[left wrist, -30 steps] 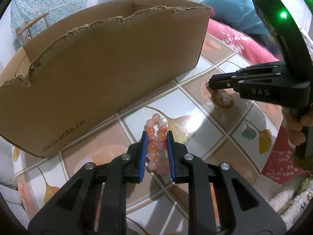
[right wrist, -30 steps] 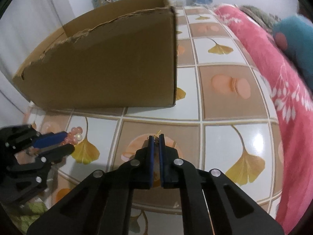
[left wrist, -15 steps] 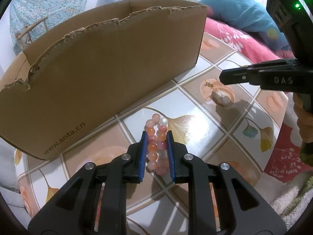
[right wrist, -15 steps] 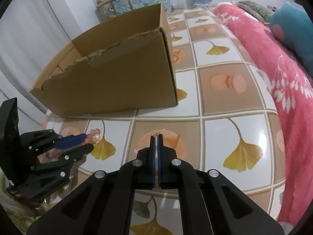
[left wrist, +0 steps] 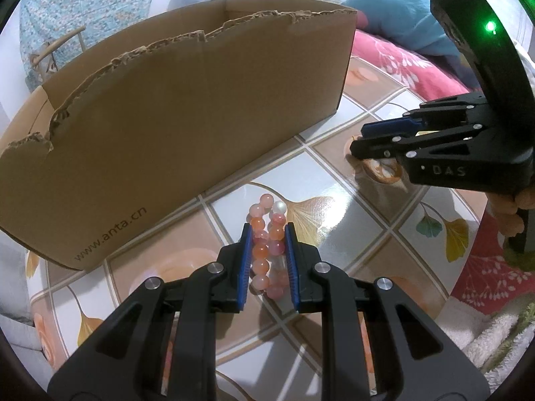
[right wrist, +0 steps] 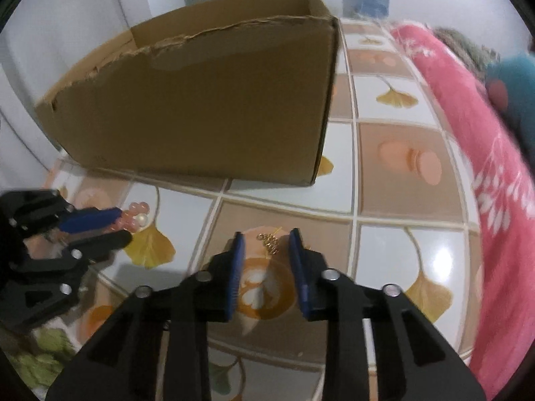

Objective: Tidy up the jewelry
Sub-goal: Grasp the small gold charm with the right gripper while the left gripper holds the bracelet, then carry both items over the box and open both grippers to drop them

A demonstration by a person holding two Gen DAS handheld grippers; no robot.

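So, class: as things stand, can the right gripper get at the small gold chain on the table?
Probably yes. The right gripper hangs over the gold chain, its jaws opening with the chain between the fingers, untouched, and nothing blocks it.

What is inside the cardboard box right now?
Only bare inner walls near the rim of the cardboard box show; its tall front wall hides the floor, so any contents cannot be seen. The bead bracelet and gold chain are outside.

My view, by material: cardboard box (left wrist: 187, 113), matt brown with a rough torn rim. Tablecloth (right wrist: 411, 250), glossy and smooth. Bead bracelet (left wrist: 267, 250), polished, translucent. Gold chain (right wrist: 271, 242), shiny metal. Left gripper (left wrist: 266, 234), matt black plastic with ribbed blue pads (left wrist: 245, 260). Blanket (right wrist: 495, 153), soft pink cloth.
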